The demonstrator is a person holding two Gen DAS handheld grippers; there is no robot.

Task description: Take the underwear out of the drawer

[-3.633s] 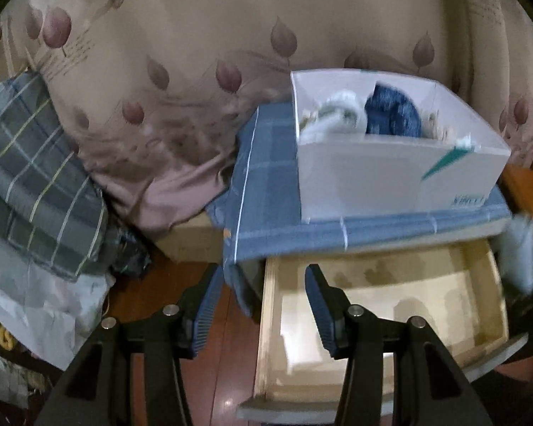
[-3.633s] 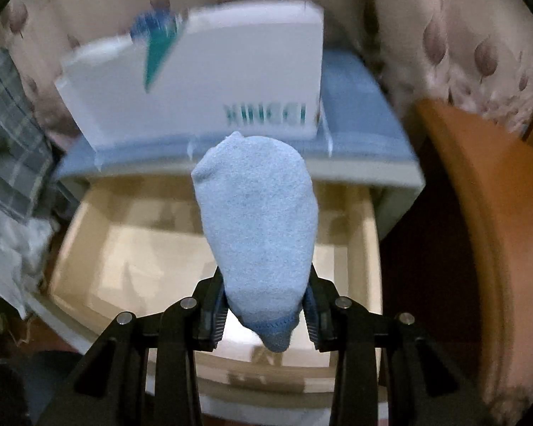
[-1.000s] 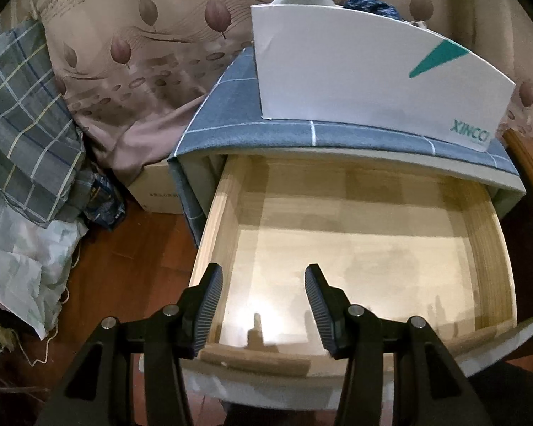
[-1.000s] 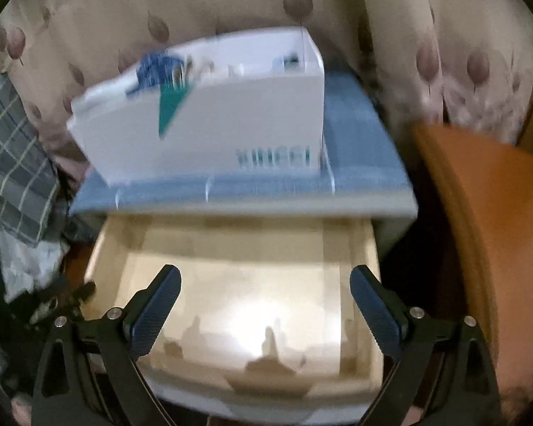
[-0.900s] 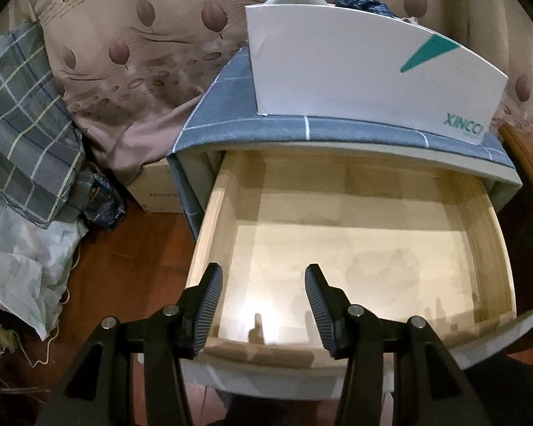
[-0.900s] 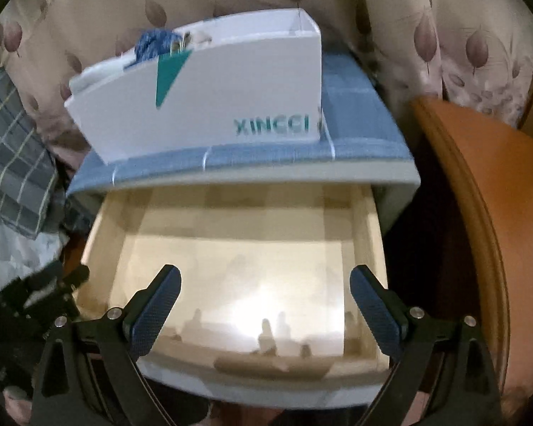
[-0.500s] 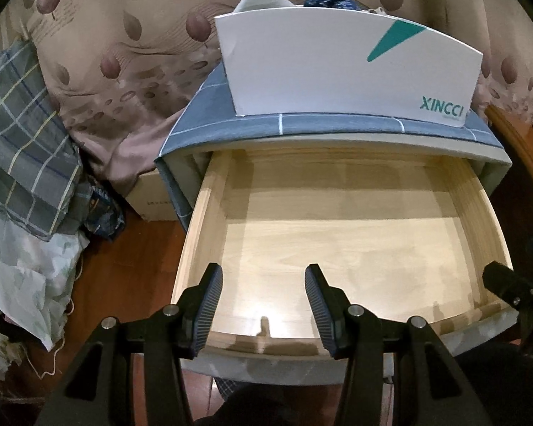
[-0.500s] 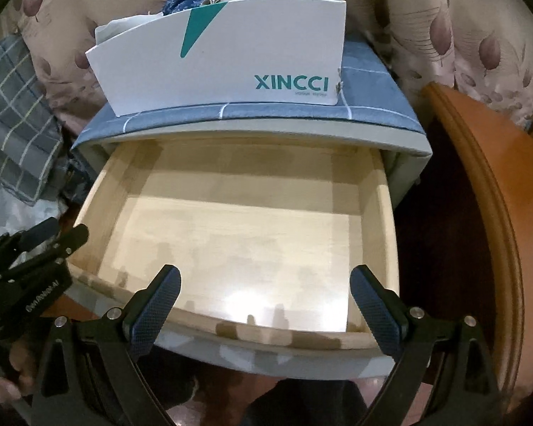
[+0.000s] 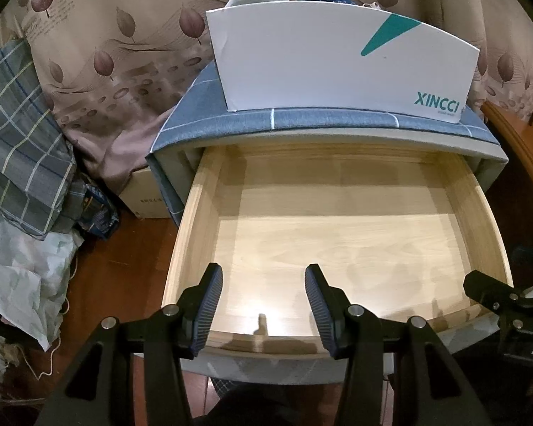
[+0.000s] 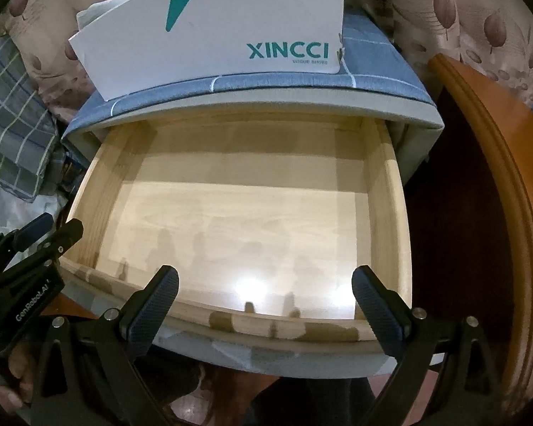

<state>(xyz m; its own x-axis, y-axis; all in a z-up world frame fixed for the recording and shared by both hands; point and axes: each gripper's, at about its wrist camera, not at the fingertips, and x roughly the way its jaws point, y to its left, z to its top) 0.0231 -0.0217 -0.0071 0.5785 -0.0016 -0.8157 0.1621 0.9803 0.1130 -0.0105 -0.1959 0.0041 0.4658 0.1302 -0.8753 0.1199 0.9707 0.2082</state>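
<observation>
Leaf-print curtain (image 9: 117, 46) at 12 o'clock behind pulled-out drawer (image 9: 337, 234). Left gripper (image 9: 263, 301) partly open, holding nothing. Right gripper (image 10: 264, 305) spread wide, holding nothing, above front rim.

The white box (image 10: 209, 32) on top of the cabinet carries "XINCCI" in teal letters, with a smaller line beneath too blurred to read. In the right wrist view, the left gripper (image 10: 25, 248) body reads "GenRobot.AI".

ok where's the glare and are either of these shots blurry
Left wrist view: a small hotspot on the drawer floor between the left gripper fingers; sharp, edges fisheye-bent. Right wrist view: brighter glare ahead of the right gripper; XINCCI box lettering crisp.
</observation>
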